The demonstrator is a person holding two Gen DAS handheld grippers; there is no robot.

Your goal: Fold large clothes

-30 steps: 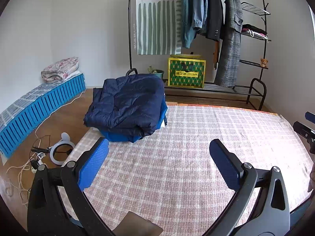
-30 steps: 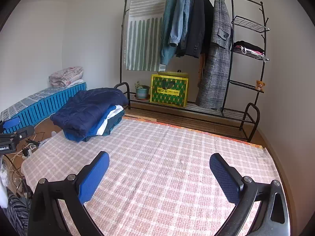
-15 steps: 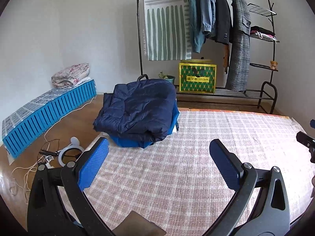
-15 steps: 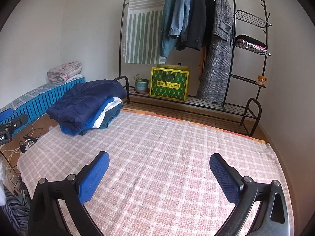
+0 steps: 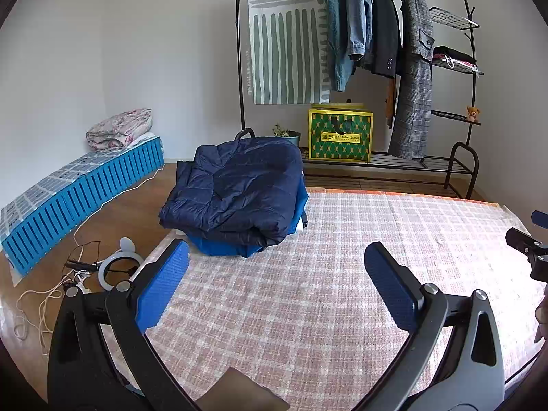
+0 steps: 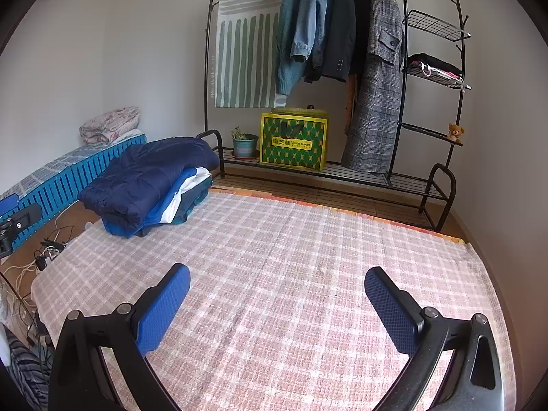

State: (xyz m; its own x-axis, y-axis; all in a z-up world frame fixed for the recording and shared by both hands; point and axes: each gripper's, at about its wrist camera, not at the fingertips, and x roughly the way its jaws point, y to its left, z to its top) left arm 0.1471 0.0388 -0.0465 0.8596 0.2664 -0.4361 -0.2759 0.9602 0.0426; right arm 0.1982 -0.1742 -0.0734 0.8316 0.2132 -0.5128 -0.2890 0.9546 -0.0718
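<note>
A folded navy puffer jacket [image 5: 236, 190] lies on top of a stack of folded blue and white clothes at the far left corner of the pink checked rug [image 5: 325, 291]; the stack also shows in the right wrist view [image 6: 150, 185]. My left gripper [image 5: 274, 274] is open and empty, held above the rug short of the stack. My right gripper [image 6: 277, 294] is open and empty above the middle of the rug [image 6: 291, 257]. Part of the right gripper shows at the right edge of the left wrist view [image 5: 527, 243].
A black clothes rack [image 6: 376, 51] with hanging coats, a striped cloth, a green box [image 6: 293, 142] and a plant pot stands behind the rug. A blue slatted crate [image 5: 78, 191] with a folded quilt is left. Cables and a ring light [image 5: 118, 265] lie on the wood floor.
Both grippers have risen and tilted up a little, so the stack and the rack sit lower and farther in view. Both stay open and empty.
</note>
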